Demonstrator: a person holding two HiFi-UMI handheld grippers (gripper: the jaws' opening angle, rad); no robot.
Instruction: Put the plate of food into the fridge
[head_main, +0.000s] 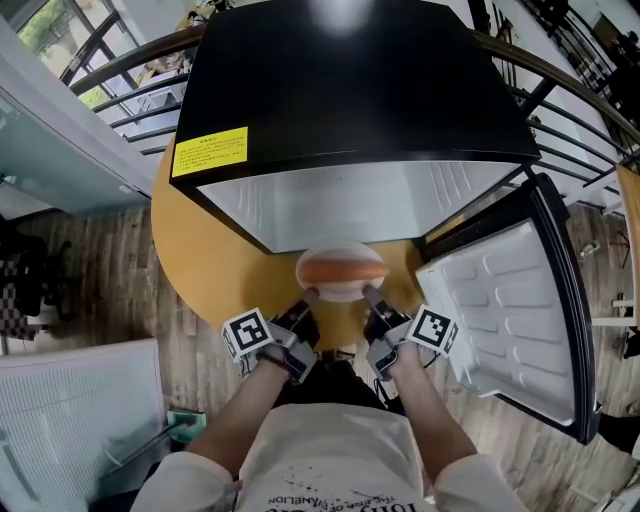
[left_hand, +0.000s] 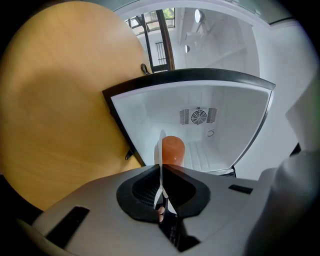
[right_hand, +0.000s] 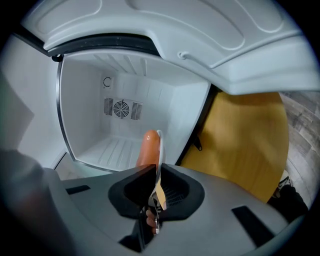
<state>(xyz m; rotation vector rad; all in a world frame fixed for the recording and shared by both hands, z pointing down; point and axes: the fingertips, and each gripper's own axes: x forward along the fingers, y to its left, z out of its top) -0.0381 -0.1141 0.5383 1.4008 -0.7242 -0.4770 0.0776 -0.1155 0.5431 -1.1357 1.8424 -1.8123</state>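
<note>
Gripping the white plate (head_main: 341, 291) from both sides, the two grippers hold it level just in front of the open mini fridge (head_main: 350, 90), above the near edge of the round wooden table (head_main: 215, 262) on which the fridge stands. The plate has not yet crossed into the white fridge compartment (head_main: 380, 205).

The left gripper (head_main: 306, 299) has its jaws nearly closed on the plate's left rim. In the left gripper view the thin rim runs edge-on between the dark pads and is pinched there. The right gripper (head_main: 372, 297) clamps the opposite rim in the same manner, its jaws drawn in tight on the thin edge. Each gripper carries a marker cube, the left one (head_main: 248, 333) and the right one (head_main: 432, 329), either side of the person's forearms.

On the plate lies an orange-red sausage (head_main: 341, 268), set lengthwise across it; it looks like a smooth sausage, though the head view is too coarse to be sure of more.

The fridge is black outside, with a yellow label (head_main: 210, 150) at the front left corner of its top. Its door (head_main: 505, 320) stands swung wide to the right, the moulded white inner liner facing up and towards the person. Inside, both gripper views show a round fan grille (left_hand: 198, 116) on the back wall and a ribbed floor (right_hand: 112, 150). A metal railing (head_main: 130, 85) curves behind the table.
</note>
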